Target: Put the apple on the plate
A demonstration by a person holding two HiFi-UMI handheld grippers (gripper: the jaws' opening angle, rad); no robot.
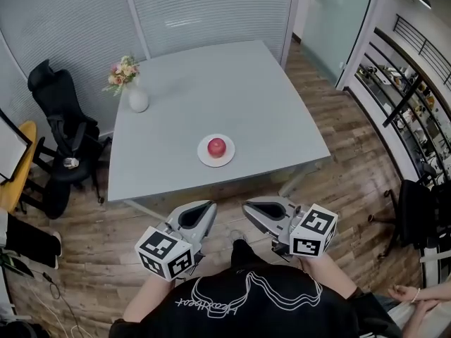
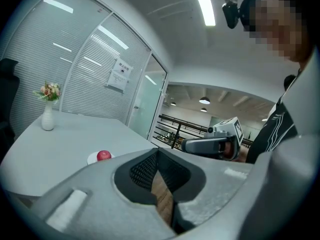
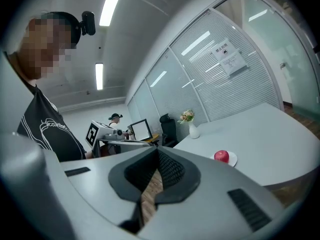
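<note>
Left tongs (image 1: 205,209) and right tongs (image 1: 251,208), both grey plastic, are pressed together with nothing between them. They are held near the person's black shirt (image 1: 246,301), short of the pale grey square counter (image 1: 211,83). Out on it, the round red apple (image 1: 217,146) sits on the small white plate (image 1: 204,158) near the front edge — so the task looks finished, nothing left to place.

The table (image 1: 268,104) is smooth, matt grey. The apple (image 1: 217,146) shines glossy red on a smooth white plate (image 1: 204,159). The floor (image 1: 338,182) is wood plank with a slight sheen. The left gripper (image 1: 208,207) and right gripper (image 1: 248,207) have matt grey plastic shells and black ribbed pads (image 2: 144,170).
</note>
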